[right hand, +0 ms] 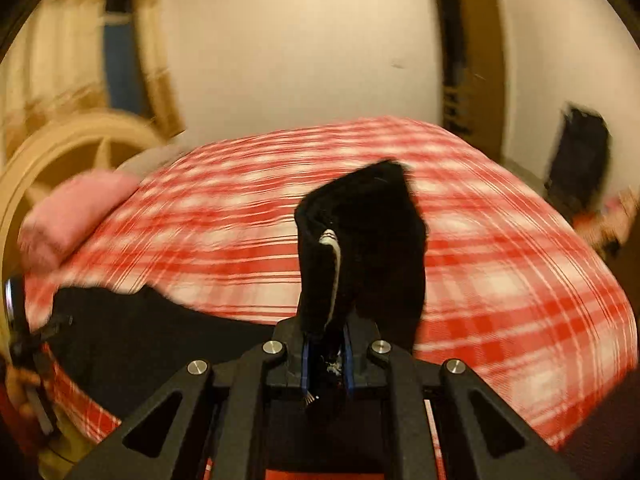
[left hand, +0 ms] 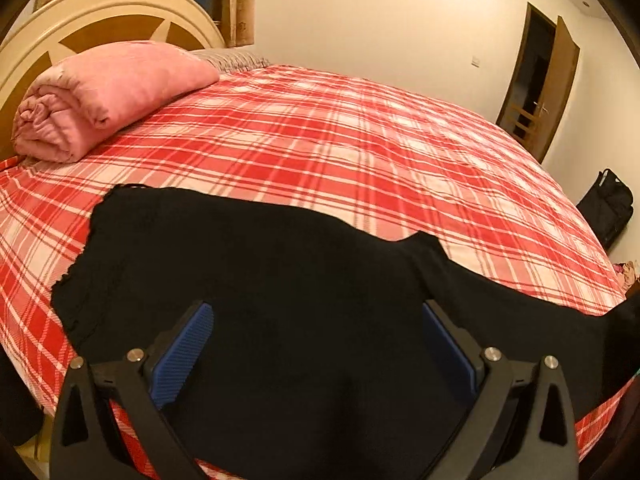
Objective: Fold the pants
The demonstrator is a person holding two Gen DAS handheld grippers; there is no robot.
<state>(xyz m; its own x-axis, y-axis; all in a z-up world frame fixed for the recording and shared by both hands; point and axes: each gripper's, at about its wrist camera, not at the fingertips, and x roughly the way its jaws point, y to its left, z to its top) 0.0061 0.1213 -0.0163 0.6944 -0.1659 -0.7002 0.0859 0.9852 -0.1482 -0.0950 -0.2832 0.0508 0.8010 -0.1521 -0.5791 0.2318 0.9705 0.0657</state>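
We are at the first fold: our right gripper (right hand: pixel 326 354) is clamped on an end of the black pants (left hand: pixel 256 280), which stands up from its jaws above the plaid bed (left hand: pixel 360 140). The rest lies flat along the near edge. Our left gripper (left hand: pixel 318 340) hangs wide open over the cloth, holding nothing. Next we likely carry that end left and lay it down evenly. The fabric looks soft, limp, frayed at one edge.

A wide bed (left hand: pixel 360 140) covered in a red-and-white plaid sheet carries black fabric pants (left hand: pixel 260 280) spread near its front edge and a rolled pink blanket (left hand: pixel 100 96) by the headboard.
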